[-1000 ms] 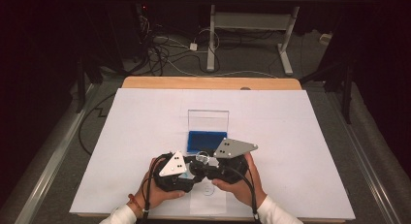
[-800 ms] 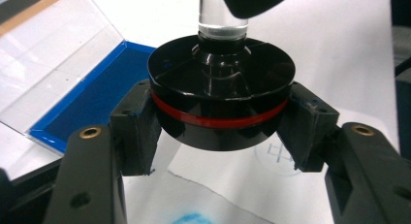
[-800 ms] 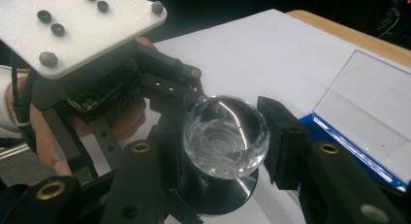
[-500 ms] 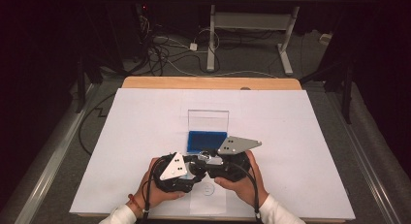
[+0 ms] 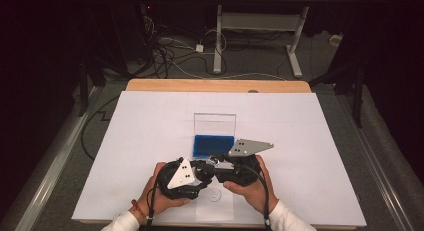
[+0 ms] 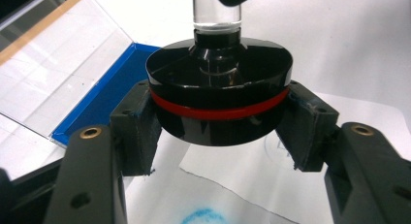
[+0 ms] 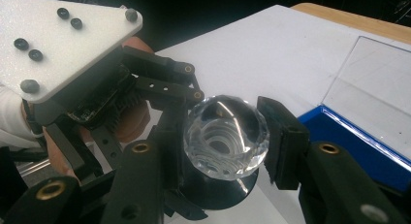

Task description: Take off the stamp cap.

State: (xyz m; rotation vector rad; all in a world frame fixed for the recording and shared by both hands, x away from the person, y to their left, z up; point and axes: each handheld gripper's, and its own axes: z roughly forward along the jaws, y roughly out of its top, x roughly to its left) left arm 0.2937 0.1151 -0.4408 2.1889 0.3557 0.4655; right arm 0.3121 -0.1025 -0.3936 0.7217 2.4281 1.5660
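White table (image 5: 150, 141), stamp (image 6: 219, 95) between grippers

A blue case (image 5: 213, 146) with a clear lid (image 5: 215, 124) standing open lies on the white table (image 5: 150, 126) just beyond the fingertips, touching none of them. Below the fingers a sheet of paper (image 6: 232, 170) bears a printed circle (image 5: 214, 195) and a blue smudge (image 6: 201, 217). Far beyond, cables (image 5: 170, 46) sprawl on the floor beside desk legs (image 5: 218, 46)
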